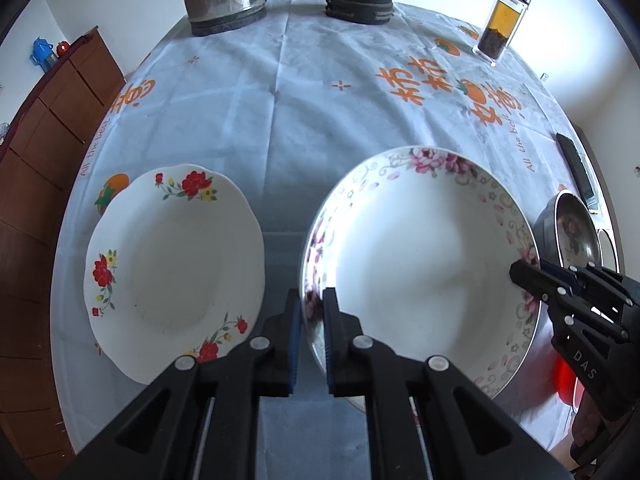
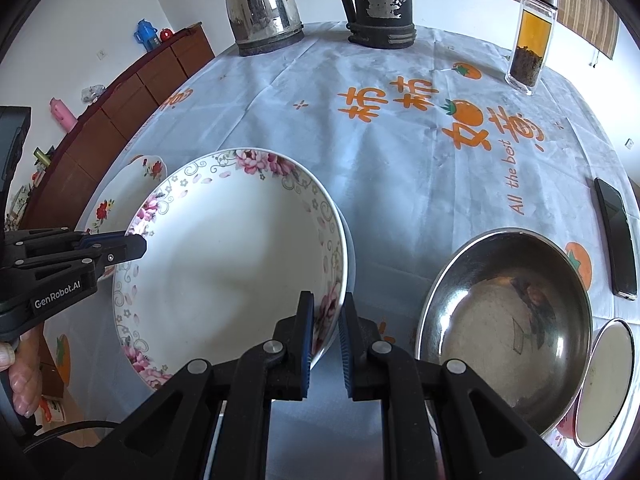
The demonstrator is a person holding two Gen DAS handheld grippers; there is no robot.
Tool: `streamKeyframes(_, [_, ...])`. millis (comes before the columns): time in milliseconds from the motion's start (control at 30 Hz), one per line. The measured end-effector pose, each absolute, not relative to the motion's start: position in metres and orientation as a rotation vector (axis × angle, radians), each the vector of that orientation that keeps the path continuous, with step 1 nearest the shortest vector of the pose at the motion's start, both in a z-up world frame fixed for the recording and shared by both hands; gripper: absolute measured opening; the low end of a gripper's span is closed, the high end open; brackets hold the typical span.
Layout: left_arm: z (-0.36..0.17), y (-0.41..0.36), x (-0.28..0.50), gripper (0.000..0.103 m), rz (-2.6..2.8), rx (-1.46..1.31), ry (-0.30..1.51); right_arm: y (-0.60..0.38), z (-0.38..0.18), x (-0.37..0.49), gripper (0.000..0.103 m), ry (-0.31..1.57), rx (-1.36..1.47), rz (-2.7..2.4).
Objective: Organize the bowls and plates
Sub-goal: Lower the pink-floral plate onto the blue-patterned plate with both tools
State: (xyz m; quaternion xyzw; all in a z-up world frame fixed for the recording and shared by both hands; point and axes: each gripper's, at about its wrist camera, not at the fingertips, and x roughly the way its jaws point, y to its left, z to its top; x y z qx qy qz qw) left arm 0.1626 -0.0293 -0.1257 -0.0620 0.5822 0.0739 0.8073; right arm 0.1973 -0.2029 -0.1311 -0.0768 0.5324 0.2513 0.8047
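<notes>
On the counter (image 1: 248, 112) the smaller plate (image 1: 176, 264) lies left of the large plate (image 1: 424, 264), and right of that plate sits the metal bowl (image 2: 508, 320) with another bowl (image 2: 604, 380) at its right. Behind them stand the kettle (image 2: 262, 4), the jug (image 2: 380, 4) and the jar (image 2: 530, 36), left to right; the phone (image 2: 616, 236) lies by the right edge

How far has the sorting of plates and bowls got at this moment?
Nothing looks stacked yet. In hand: both the left gripper and right gripper are shut on opposite rims of the pink-flowered white plate. Left: the red-flowered scalloped plate, the steel bowl and a smaller steel dish sit apart.
</notes>
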Motion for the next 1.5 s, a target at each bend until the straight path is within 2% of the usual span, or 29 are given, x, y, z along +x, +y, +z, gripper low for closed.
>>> streamKeyframes(1500, [-0.138,-0.027,0.167,0.007,0.166,-0.149,1.251,-0.197,-0.136,0.204,0.013,1.137,-0.2,0.53])
